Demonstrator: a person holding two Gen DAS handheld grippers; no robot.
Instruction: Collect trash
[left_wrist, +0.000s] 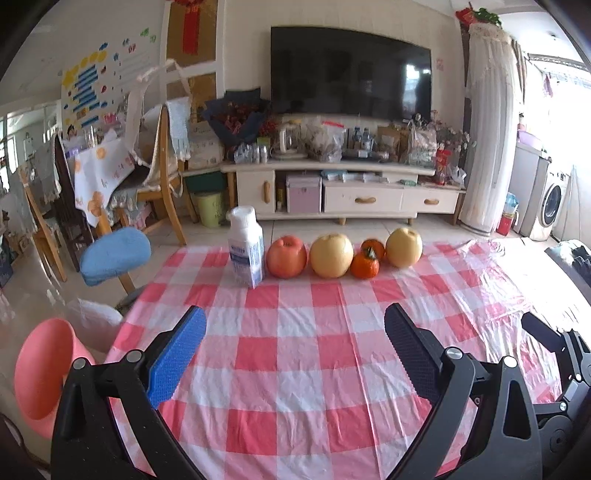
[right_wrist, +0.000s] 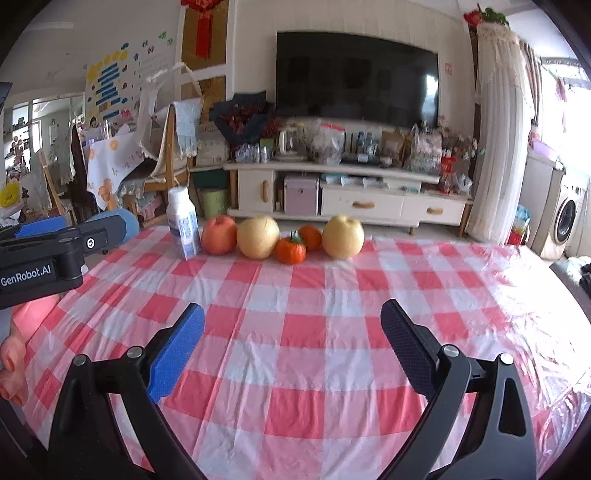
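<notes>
A white plastic bottle (left_wrist: 246, 251) (right_wrist: 183, 229) with a blue label stands upright at the far left of a row of fruit on the red-and-white checked table (left_wrist: 295, 387) (right_wrist: 295, 369). My left gripper (left_wrist: 294, 317) is open over the near half of the table, well short of the bottle, with nothing between its fingers. My right gripper (right_wrist: 292, 314) is also open and empty, a similar distance from the row. A pink bin (left_wrist: 40, 373) sits below the table's left edge. In the right wrist view, the left gripper's body (right_wrist: 55, 254) shows at the left.
Beside the bottle lie a red apple (left_wrist: 287, 257), two yellow pears (left_wrist: 331, 254) (left_wrist: 403, 246) and two oranges (left_wrist: 365, 265). A blue-cushioned stool (left_wrist: 114, 254) stands left of the table. Beyond are chairs, a green bin (left_wrist: 210, 208) and a TV cabinet (left_wrist: 332, 184). A hand (right_wrist: 11, 365) shows at the left edge.
</notes>
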